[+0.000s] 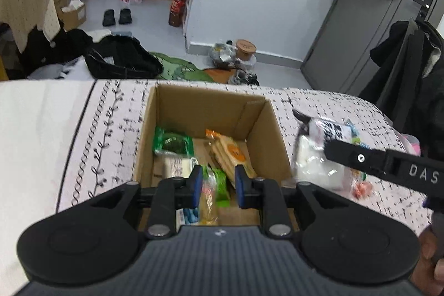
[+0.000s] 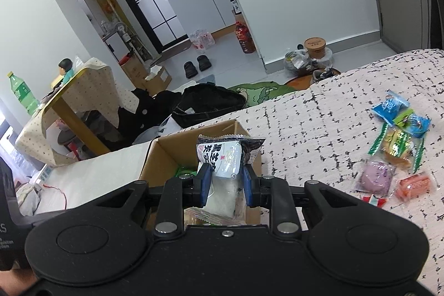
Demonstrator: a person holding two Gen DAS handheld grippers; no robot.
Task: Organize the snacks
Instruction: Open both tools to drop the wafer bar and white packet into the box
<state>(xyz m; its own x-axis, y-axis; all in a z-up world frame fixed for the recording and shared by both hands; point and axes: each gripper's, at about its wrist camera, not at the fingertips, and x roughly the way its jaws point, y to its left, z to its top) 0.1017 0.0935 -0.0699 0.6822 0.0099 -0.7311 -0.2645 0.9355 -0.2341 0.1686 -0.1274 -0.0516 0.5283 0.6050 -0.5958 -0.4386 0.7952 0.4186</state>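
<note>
An open cardboard box point(image 1: 177, 104) stands on the patterned bed cover and holds several snack packs, among them a green pack point(image 1: 172, 142) and an orange cracker pack point(image 1: 230, 154). My left gripper point(image 1: 217, 183) hovers open and empty over the box's near side. My right gripper point(image 2: 226, 185) is shut on a white snack pack with a black printed top point(image 2: 226, 157), held just above the box's right edge point(image 2: 249, 135). In the left wrist view that pack point(image 1: 319, 157) and the right gripper's arm point(image 1: 388, 165) show to the right of the box.
Loose snacks lie on the bed cover at the right: blue packs point(image 2: 399, 113), a green-edged pastry point(image 2: 396, 146), a purple bun point(image 2: 374, 176) and an orange pack point(image 2: 415, 182). The bed's far edge drops to a cluttered floor with black bags point(image 1: 122, 60).
</note>
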